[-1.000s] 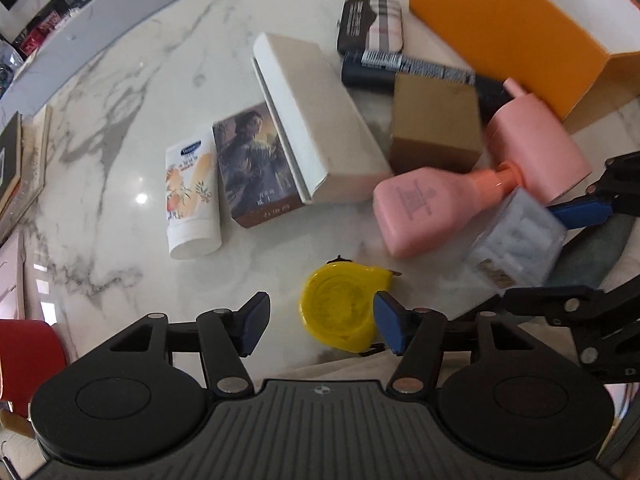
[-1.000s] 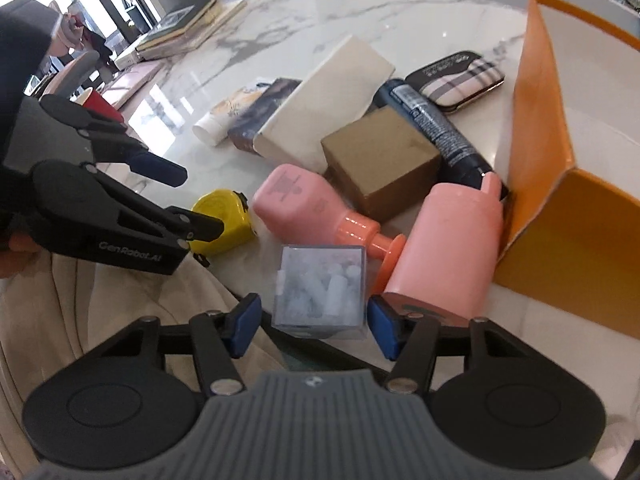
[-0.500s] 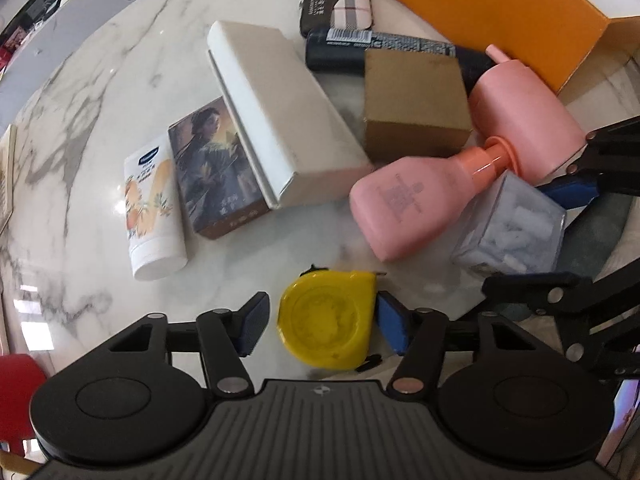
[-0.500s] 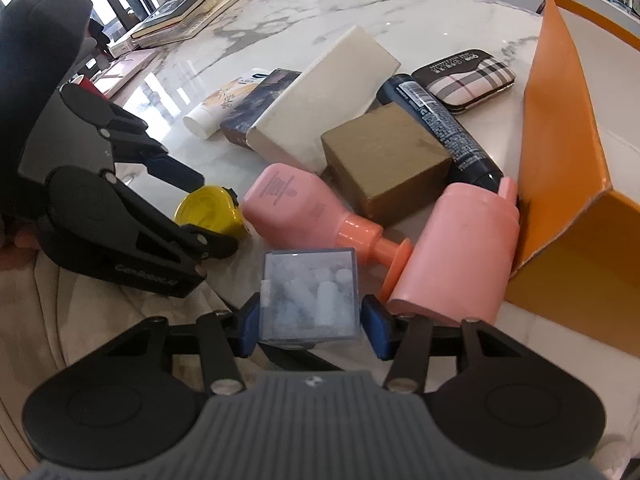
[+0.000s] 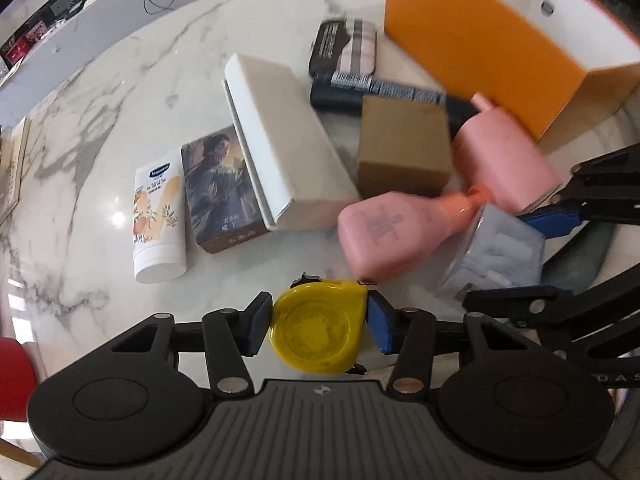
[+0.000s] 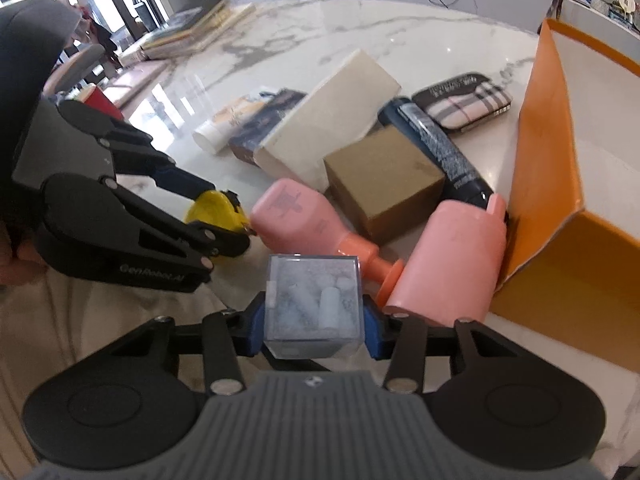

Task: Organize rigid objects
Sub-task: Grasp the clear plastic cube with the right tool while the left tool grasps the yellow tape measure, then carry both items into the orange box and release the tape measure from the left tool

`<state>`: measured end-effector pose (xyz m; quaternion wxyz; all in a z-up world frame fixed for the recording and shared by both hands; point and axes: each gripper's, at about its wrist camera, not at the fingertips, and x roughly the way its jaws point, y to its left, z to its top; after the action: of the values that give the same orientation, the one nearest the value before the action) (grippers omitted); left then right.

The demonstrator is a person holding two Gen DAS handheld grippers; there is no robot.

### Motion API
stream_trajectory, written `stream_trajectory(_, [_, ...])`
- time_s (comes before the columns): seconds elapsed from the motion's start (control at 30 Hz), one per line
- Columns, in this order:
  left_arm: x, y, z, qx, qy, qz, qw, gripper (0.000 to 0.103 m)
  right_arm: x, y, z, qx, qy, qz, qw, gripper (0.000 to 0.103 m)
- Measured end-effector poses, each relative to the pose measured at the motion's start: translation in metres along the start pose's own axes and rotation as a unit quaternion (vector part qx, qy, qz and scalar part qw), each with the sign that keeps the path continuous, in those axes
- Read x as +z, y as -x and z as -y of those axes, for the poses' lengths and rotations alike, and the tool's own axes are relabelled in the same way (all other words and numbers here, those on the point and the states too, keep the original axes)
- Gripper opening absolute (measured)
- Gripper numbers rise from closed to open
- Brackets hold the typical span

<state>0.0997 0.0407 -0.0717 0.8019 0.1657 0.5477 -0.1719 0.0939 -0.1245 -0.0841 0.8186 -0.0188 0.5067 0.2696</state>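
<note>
The left gripper [image 5: 318,322] was closing its jaws around the yellow tape measure [image 5: 319,327], which lay flat on the marble table [image 5: 120,80] directly between the blue pads, at the near table edge. To its right, the right gripper [image 6: 314,328] was closing on the clear plastic box [image 6: 314,308] (the pads seemed already to touch its sides). The orange box [image 6: 548,168] stood farther right, so the right hand was nearer to it.
</note>
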Motion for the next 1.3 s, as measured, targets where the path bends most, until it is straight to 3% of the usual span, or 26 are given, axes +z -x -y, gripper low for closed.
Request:
stream_trajectory(0.33, [0.010,0.039,0.008,-0.003,0.039,0.059,0.9975,0.058,0.009,0.038,-0.005,-0.014,0.032,0.051,0.998,0.047])
stream_trajectory(0.73, [0.070,0.090,0.028,-0.004,0.061,0.153,0.9864,0.058,0.050,0.103,0.038,-0.061,0.029,0.133,0.989,0.047])
stream_trajectory(1.03, [0.127,0.078,0.061,-0.026,0.006,0.175,0.9842,0.058,0.075,0.122,0.103,-0.111,0.005,0.129,0.985,0.047])
stream_trajectory(1.3, [0.183,0.052,0.103,-0.046,-0.076,0.174,0.9807,0.058,0.080,0.101,0.161,-0.127,-0.022,0.087,0.988,0.047])
